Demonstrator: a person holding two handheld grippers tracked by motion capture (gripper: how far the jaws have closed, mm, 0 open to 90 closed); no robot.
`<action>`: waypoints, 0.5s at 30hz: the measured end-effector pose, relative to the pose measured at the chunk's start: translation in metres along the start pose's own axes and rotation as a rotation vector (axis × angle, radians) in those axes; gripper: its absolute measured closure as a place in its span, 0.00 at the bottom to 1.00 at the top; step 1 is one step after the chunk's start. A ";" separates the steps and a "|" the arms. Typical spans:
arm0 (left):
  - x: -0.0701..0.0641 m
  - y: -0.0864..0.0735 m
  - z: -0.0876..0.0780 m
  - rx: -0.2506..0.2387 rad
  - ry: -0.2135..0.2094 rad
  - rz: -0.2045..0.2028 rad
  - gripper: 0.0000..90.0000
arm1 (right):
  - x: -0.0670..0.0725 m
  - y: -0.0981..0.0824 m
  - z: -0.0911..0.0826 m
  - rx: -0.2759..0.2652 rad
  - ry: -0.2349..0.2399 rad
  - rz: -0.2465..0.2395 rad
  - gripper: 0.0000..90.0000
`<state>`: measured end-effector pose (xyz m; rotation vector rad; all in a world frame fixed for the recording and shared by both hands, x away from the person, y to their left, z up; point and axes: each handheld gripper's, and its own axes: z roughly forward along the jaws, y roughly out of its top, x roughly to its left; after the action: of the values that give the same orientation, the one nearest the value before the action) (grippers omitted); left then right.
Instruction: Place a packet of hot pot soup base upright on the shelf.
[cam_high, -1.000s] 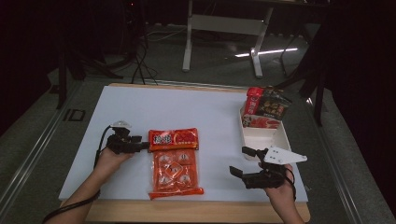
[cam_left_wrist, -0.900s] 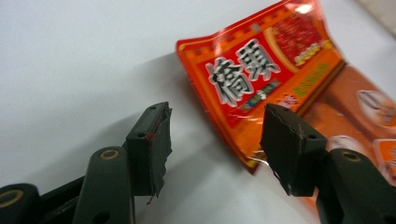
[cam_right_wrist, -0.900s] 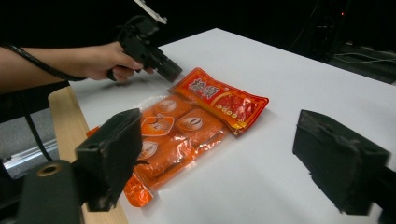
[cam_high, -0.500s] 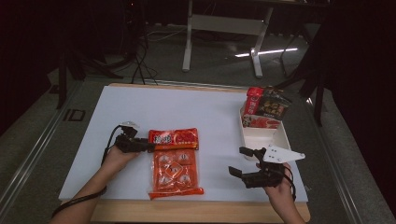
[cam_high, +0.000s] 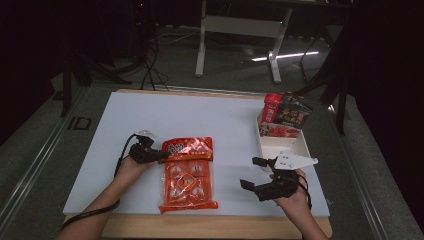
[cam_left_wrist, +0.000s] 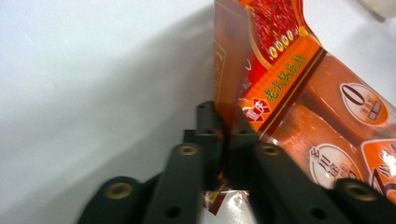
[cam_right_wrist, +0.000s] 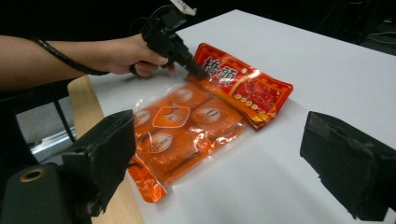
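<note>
Left hand-held gripper (cam_high: 161, 156) at centre-left of the high view, jaws just closed and clamped on the left edge of the orange snack packet (cam_high: 187, 172), where red top meets orange lower part. Packet flat on the white tabletop (cam_high: 215, 120), low and centre, its clamped edge lifted and curling upward in the left gripper view (cam_left_wrist: 280, 93). Right hand-held gripper (cam_high: 255, 174) at lower right, jaws wide apart, nothing between them, well clear of the packet. White bin (cam_high: 280, 145) with 2 packs at right.
</note>
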<state>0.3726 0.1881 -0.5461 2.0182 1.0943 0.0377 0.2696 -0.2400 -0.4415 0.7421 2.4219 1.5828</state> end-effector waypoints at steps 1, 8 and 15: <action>-0.002 0.001 -0.001 -0.014 -0.001 0.005 0.99 | 0.001 0.000 0.001 -0.006 -0.006 -0.004 0.11; -0.013 0.012 -0.020 -0.085 -0.029 0.019 1.00 | -0.002 0.003 0.006 -0.008 -0.011 0.014 0.11; -0.036 0.027 -0.046 -0.155 -0.053 0.080 1.00 | -0.010 0.012 0.013 -0.022 -0.038 0.036 0.15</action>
<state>0.3506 0.1845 -0.4855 1.9118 0.9478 0.1065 0.2872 -0.2304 -0.4376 0.8089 2.3742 1.5910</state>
